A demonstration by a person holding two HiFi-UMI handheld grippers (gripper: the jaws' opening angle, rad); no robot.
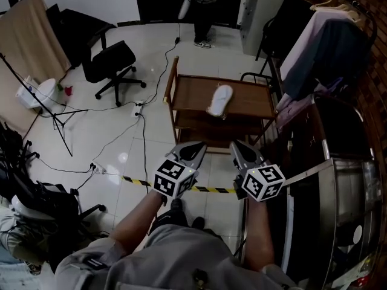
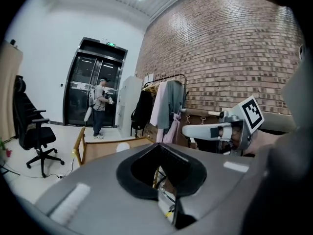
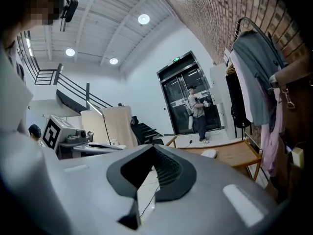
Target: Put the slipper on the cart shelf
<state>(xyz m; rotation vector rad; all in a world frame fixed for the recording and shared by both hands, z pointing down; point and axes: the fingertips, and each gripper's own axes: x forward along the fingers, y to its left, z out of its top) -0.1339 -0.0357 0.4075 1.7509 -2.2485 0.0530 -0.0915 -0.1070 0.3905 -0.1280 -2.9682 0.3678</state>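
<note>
A white slipper (image 1: 220,99) lies on the top shelf of a wooden cart (image 1: 248,110) a step ahead of me. My left gripper (image 1: 195,149) and right gripper (image 1: 240,150) hover side by side in front of the cart, well short of it. Both are shut with nothing between the jaws. In the left gripper view the slipper (image 2: 122,147) shows just past the shut jaws, on the cart (image 2: 80,148). The right gripper view has the slipper (image 3: 209,153) on the cart top (image 3: 237,153), to the right of its shut jaws.
A black office chair (image 1: 112,65) stands at the back left, with cables and a light stand (image 1: 54,116) on the floor. Clothes hang on a rack (image 1: 320,47) to the right. A person (image 1: 202,11) stands by the far door. Striped tape (image 1: 208,190) crosses the floor.
</note>
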